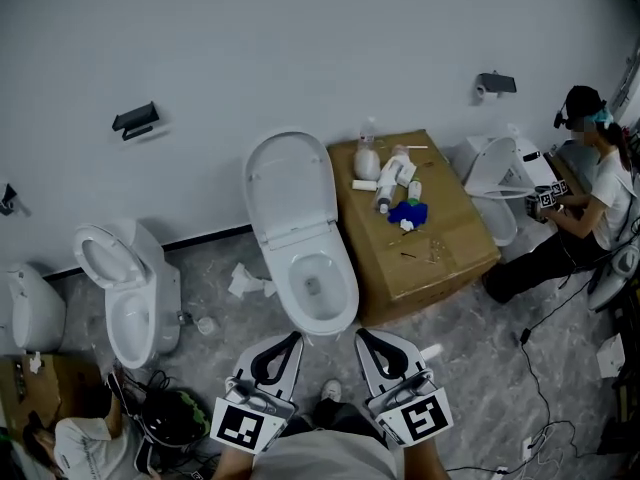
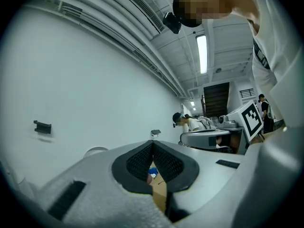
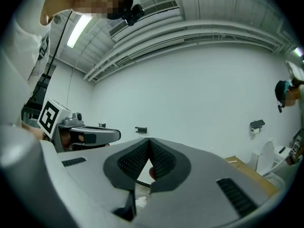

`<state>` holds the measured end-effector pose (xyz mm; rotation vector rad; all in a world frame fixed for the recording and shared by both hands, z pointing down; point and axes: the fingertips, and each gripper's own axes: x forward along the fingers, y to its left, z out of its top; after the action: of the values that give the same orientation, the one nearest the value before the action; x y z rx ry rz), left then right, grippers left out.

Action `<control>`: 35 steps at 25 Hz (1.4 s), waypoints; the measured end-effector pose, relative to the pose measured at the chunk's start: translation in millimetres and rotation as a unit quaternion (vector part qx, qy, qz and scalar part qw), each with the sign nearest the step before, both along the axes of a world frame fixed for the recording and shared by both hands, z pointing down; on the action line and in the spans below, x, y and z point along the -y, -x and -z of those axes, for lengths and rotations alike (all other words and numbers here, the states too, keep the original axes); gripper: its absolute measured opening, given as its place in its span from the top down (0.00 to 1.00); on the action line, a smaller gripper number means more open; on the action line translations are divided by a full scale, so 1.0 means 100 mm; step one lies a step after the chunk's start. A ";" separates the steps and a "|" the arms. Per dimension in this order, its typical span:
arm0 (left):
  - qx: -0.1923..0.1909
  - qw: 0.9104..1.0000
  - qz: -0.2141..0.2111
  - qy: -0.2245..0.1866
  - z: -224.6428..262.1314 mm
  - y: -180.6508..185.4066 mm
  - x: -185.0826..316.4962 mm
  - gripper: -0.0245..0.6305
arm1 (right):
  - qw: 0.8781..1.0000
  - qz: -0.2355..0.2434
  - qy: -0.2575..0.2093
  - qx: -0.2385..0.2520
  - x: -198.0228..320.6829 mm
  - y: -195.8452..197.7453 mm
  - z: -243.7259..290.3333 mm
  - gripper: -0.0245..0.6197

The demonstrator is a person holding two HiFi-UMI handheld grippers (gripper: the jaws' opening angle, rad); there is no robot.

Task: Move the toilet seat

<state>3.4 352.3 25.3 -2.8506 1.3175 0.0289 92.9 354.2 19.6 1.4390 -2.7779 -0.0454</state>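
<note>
One white toilet seat (image 1: 293, 286), oval (lid (image 1: 288, 183) raised)

Floor (image 1: 470, 328): grey, marbled. Standing on it: centre toilet (image 1: 318, 288), lid raised, with cardboard box (image 1: 435, 273) just beside it on the right and second toilet (image 1: 135, 313) to the left. Crumpled paper (image 1: 245, 283) lies between the two toilets. Black cable (image 1: 523, 336) at right.

**Right Gripper: Jaws Closed, Nothing Clamped**

The right gripper (image 3: 149, 144) has its black pads (image 3: 133, 161) meeting at the tips, with nothing between them. The left gripper (image 3: 114, 136) is alongside, towards the left edge. A cardboard box (image 3: 251, 174) sits lower right, against the white wall (image 3: 199, 94).
</note>
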 end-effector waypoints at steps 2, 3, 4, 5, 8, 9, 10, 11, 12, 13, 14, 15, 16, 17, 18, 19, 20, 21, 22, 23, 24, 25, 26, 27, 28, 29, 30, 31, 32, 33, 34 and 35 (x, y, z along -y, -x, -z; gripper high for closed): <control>0.001 1.000 0.008 -0.004 0.03 -0.07 0.09 0.95 | 1.000 0.009 -0.001 0.001 0.11 -0.06 0.01 0.95; 0.001 1.000 0.012 -0.007 0.04 -0.09 0.14 0.95 | 1.000 0.012 -0.002 0.002 0.16 -0.08 0.01 0.95; 0.002 1.000 0.016 -0.009 0.05 -0.11 0.19 0.95 | 1.000 0.015 -0.002 0.002 0.21 -0.10 0.02 0.95; 0.003 1.000 0.018 -0.007 0.05 -0.13 0.23 0.95 | 1.000 0.018 -0.001 0.003 0.26 -0.11 0.02 0.95; 0.004 1.000 0.017 0.010 0.01 -0.20 0.35 0.95 | 1.000 0.024 0.001 0.006 0.40 -0.14 0.01 0.95; 0.004 1.000 0.018 0.012 -0.01 -0.21 0.40 0.95 | 1.000 0.024 0.002 0.007 0.46 -0.15 -0.01 0.95; 0.005 1.000 0.019 0.013 -0.03 -0.21 0.46 0.95 | 1.000 0.025 0.003 0.006 0.52 -0.16 -0.03 0.95; 0.006 1.000 0.019 0.013 -0.05 -0.22 0.52 0.95 | 1.000 0.025 0.005 0.006 0.58 -0.16 -0.04 0.95; 0.007 1.000 0.020 0.009 -0.07 -0.22 0.58 0.95 | 1.000 0.026 0.008 0.006 0.64 -0.16 -0.06 0.95; 0.009 1.000 0.020 0.003 -0.09 -0.22 0.66 0.95 | 1.000 0.025 0.010 0.005 0.71 -0.17 -0.08 0.95; 0.009 1.000 0.019 0.001 -0.10 -0.22 0.73 0.95 | 1.000 0.024 0.012 0.004 0.78 -0.18 -0.09 0.95; 0.008 1.000 0.018 0.002 -0.12 -0.23 0.81 0.95 | 1.000 0.023 0.013 0.003 0.86 -0.19 -0.10 0.95; 0.005 1.000 0.016 0.007 -0.13 -0.24 0.89 0.95 | 1.000 0.021 0.015 0.002 0.93 -0.19 -0.11 0.95; 0.003 1.000 0.014 0.010 -0.15 -0.24 0.97 0.95 | 1.000 0.019 0.016 0.001 1.01 -0.19 -0.13 0.95; 0.001 1.000 0.012 0.010 -0.17 -0.24 1.06 0.95 | 1.000 0.017 0.017 0.000 1.09 -0.19 -0.14 0.95; 0.000 1.000 0.009 0.009 -0.18 -0.24 1.16 0.95 | 1.000 0.016 0.019 -0.002 1.18 -0.18 -0.16 0.95; -0.001 1.000 0.005 0.012 -0.20 -0.24 1.26 0.95 | 1.000 0.014 0.021 -0.006 1.27 -0.17 -0.17 0.95; -0.003 1.000 0.001 0.016 -0.21 -0.24 1.35 0.95 | 1.000 0.013 0.024 -0.011 1.36 -0.15 -0.19 0.95; -0.004 1.000 -0.003 0.021 -0.21 -0.24 1.45 0.95 | 0.999 0.012 0.027 -0.017 1.44 -0.14 -0.21 0.95; -0.007 1.000 -0.007 0.027 -0.22 -0.23 1.54 0.95 | 0.999 0.012 0.030 -0.021 1.52 -0.12 -0.23 0.95; -0.009 0.999 -0.010 0.032 -0.22 -0.22 1.63 0.95 | 0.999 0.011 0.034 -0.023 1.61 -0.10 -0.24 0.95; -0.011 0.999 -0.013 0.035 -0.23 -0.21 1.73 0.95 | 0.999 0.009 0.036 -0.024 1.70 -0.08 -0.25 0.95; -0.013 0.999 -0.015 0.036 -0.25 -0.19 1.82 0.95 | 0.999 0.007 0.039 -0.025 1.79 -0.06 -0.26 0.95; -0.015 0.999 -0.018 0.038 -0.27 -0.17 1.91 0.95 | 0.999 0.004 0.041 -0.026 1.88 -0.04 -0.28 0.95; -0.015 0.999 -0.021 0.041 -0.29 -0.15 1.99 0.95 | 0.999 0.000 0.045 -0.027 1.97 -0.02 -0.30 0.95; -0.012 0.999 -0.024 0.045 -0.32 -0.13 2.08 0.95 | 0.999 -0.002 0.047 -0.026 2.06 0.01 -0.31 0.95; -0.009 0.998 -0.027 0.048 -0.36 -0.11 2.16 0.95 | 0.999 -0.003 0.047 -0.022 2.14 0.03 -0.32 0.95; -0.006 0.998 -0.030 0.050 -0.39 -0.09 2.24 0.95 | 0.999 -0.003 0.045 -0.014 2.22 0.07 -0.31 0.94; -0.005 0.998 -0.033 0.051 -0.41 -0.07 2.31 0.95 | 0.999 0.000 0.042 -0.005 2.28 0.10 -0.30 0.94; -0.006 0.998 -0.036 0.053 -0.44 -0.05 2.37 0.95 | 0.999 0.002 0.039 0.002 2.35 0.13 -0.29 0.94; -0.009 0.998 -0.039 0.057 -0.46 -0.02 2.43 0.95 | 0.999 0.004 0.038 0.005 2.41 0.16 -0.30 0.94; -0.014 0.997 -0.041 0.062 -0.49 0.00 2.50 0.95 | 0.999 0.004 0.041 0.004 2.46 0.19 -0.32 0.94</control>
<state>3.2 102.6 74.3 -3.0181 1.2477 -0.0137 73.9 108.1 51.2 1.4120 -2.7566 0.0721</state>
